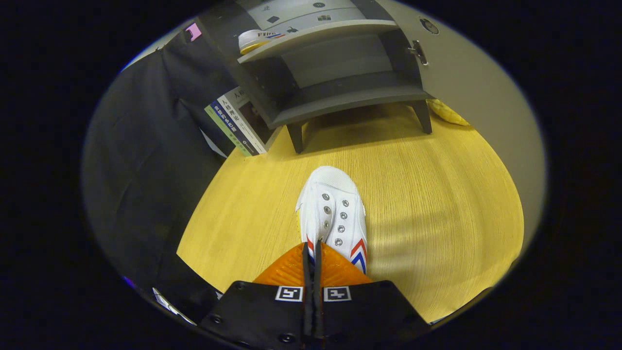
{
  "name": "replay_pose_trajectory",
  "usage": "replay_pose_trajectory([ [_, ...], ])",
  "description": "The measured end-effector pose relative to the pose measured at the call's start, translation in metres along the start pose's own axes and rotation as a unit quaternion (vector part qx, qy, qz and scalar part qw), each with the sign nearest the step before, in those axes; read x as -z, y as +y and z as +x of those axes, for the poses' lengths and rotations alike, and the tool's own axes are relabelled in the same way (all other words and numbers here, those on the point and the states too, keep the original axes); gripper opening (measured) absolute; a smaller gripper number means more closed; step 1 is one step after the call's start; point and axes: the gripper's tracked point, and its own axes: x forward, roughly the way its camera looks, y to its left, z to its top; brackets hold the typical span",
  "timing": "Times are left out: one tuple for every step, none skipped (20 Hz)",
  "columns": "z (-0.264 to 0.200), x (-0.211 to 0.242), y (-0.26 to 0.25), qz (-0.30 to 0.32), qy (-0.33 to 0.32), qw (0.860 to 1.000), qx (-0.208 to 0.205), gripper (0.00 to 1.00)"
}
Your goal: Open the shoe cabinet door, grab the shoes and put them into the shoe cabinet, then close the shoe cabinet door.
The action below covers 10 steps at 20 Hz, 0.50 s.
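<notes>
A white canvas shoe (333,214), its cloth upper matt and studded with shiny metal eyelets, rests on a worktop (437,204) of pale wood-grain laminate with a soft sheen. The shoe cabinet (340,92) at the worktop's far edge looks like smooth, matt grey painted board, its open door (466,73) carrying a glossy metal hinge (419,51). Beside it lean paper-covered books (233,126), against matt black cloth.

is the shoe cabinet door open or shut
Open: the shoe cabinet shelves are exposed, its door swung aside. The gripper jaws pinch a white shoe.
</notes>
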Motion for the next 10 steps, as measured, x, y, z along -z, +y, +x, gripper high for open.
replay_pose_trajectory([
  [-0.004, -0.007, 0.003, 0.001, -0.005, 1.0, -0.005, 0.02],
  [-0.007, -0.017, 0.008, 0.004, -0.015, 1.0, -0.011, 0.02],
  [-0.011, -0.028, 0.012, 0.008, -0.025, 0.999, -0.017, 0.02],
  [-0.016, -0.04, 0.017, 0.013, -0.034, 0.999, -0.025, 0.02],
  [-0.02, -0.051, 0.021, 0.019, -0.046, 0.998, -0.03, 0.01],
  [-0.027, -0.064, 0.024, 0.021, -0.057, 0.998, -0.036, 0.02],
  [-0.033, -0.075, 0.027, 0.022, -0.067, 0.997, -0.04, 0.02],
  [-0.037, -0.089, 0.033, 0.02, -0.078, 0.996, -0.043, 0.02],
  [-0.039, -0.101, 0.036, 0.016, -0.088, 0.995, -0.045, 0.02],
  [-0.041, -0.114, 0.04, 0.011, -0.099, 0.994, -0.046, 0.01],
])
